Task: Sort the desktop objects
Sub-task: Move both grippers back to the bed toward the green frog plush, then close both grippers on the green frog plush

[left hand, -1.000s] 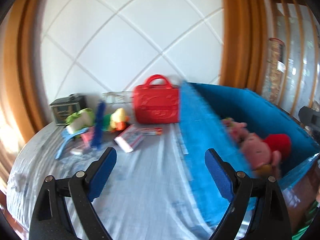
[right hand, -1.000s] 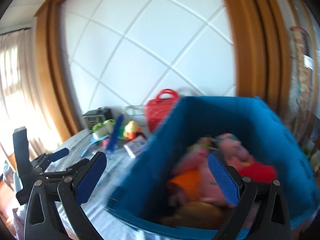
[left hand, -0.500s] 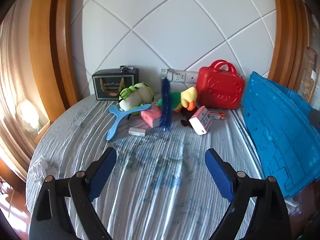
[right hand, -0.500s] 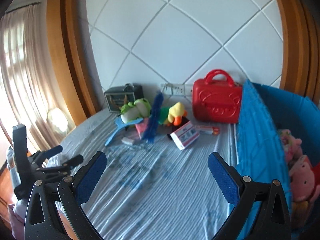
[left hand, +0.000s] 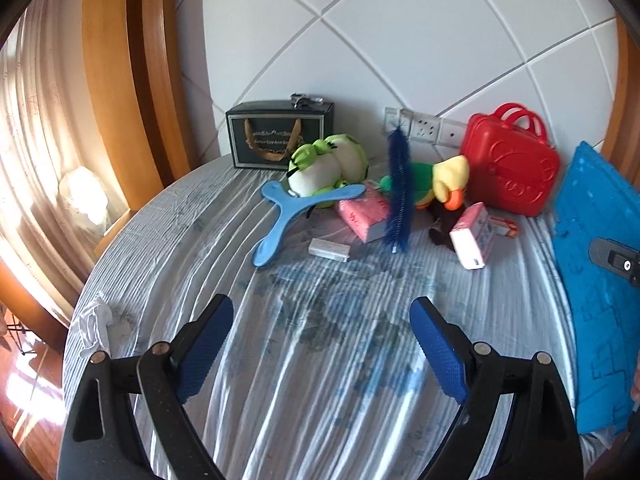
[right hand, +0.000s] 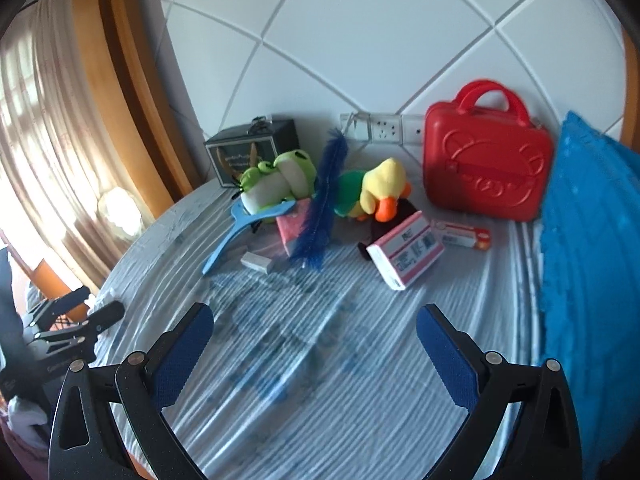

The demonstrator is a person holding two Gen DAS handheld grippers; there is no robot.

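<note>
Left wrist: toys (left hand: 384, 196) lie beyond (well clear of) empty, spread jaws.

Home rm: curtain (left hand: 36, 128), wood trim, plush toys (left hand: 332, 164) on clothed table (left hand: 320, 360)

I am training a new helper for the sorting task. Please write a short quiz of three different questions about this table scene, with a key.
1. True or false: the left gripper is holding a toy.
2. Which stands nearest the blue bin? A) red case B) dark gift bag C) frog plush
3. Fill in: the blue bottle brush leans over the pink ____.

Key: 1 false, its jaws are open and empty. 2 A. 3 packet.
</note>
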